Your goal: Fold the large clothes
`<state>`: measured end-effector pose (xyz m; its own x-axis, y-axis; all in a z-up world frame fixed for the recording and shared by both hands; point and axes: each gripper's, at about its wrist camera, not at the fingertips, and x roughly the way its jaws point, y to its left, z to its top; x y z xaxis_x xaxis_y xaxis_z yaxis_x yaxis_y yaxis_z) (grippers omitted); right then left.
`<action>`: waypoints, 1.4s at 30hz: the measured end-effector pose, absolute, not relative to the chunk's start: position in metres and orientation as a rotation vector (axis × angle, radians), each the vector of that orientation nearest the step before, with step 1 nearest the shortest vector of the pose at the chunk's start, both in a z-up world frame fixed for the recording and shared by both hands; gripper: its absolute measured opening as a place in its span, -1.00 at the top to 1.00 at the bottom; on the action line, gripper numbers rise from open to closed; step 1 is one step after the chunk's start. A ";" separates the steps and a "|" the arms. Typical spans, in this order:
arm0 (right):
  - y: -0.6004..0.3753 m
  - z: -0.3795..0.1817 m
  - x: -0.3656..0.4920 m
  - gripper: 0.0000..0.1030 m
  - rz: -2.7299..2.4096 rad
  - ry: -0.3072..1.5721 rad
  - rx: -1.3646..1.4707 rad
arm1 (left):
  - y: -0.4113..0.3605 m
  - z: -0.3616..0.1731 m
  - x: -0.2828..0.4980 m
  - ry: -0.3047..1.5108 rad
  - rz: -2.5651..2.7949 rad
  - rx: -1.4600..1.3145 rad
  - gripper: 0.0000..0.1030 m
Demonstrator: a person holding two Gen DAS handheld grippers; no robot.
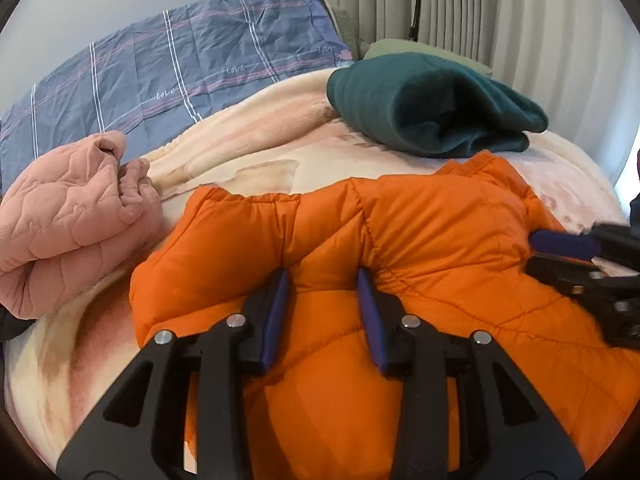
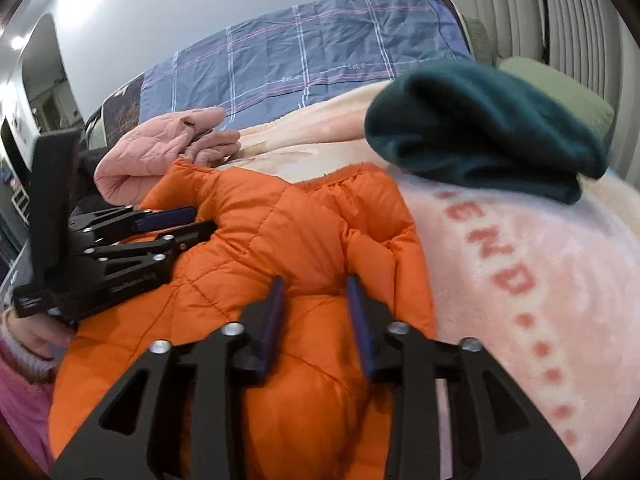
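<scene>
Lying puffy and only partly folded on the bed (image 1: 256,168), the orange jacket (image 1: 420,240) sat under both grippers, left gripper (image 1: 323,276) and right gripper (image 2: 314,282), fingers spread apart, holding nothing.

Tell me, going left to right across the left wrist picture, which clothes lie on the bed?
Pink quilted jacket → orange puffer jacket, with the left gripper open over it → folded dark green garment, farther back on the right.

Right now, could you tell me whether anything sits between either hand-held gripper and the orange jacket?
Nothing visible does. The left hand-held gripper and right hand-held gripper are both open right over the orange jacket. The pink jacket and green sweater lie off to the sides.
</scene>
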<state>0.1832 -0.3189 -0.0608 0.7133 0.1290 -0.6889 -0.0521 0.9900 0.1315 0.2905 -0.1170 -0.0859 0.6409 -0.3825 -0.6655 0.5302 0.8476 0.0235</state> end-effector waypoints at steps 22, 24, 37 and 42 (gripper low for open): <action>-0.355 -0.108 0.182 -0.29 0.349 1.000 0.590 | -0.104 -0.087 0.280 0.675 -0.570 0.146 0.29; -0.357 -0.109 0.179 -0.15 0.345 0.990 0.600 | -0.100 -0.085 0.280 0.674 -0.565 0.126 0.28; -0.358 -0.114 0.164 -0.07 0.381 0.932 0.591 | -0.009 -0.078 0.213 0.855 -0.676 -0.150 -0.85; -0.354 -0.110 0.161 -0.06 0.367 0.937 0.570 | -0.002 -0.126 0.216 1.025 -0.838 -0.481 -0.94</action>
<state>0.1612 -0.3543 -0.1098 0.5478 0.5290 -0.6481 -0.0516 0.7946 0.6050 0.2157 -0.0023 -0.1261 0.2592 -0.7953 -0.5480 0.3787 0.6056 -0.6998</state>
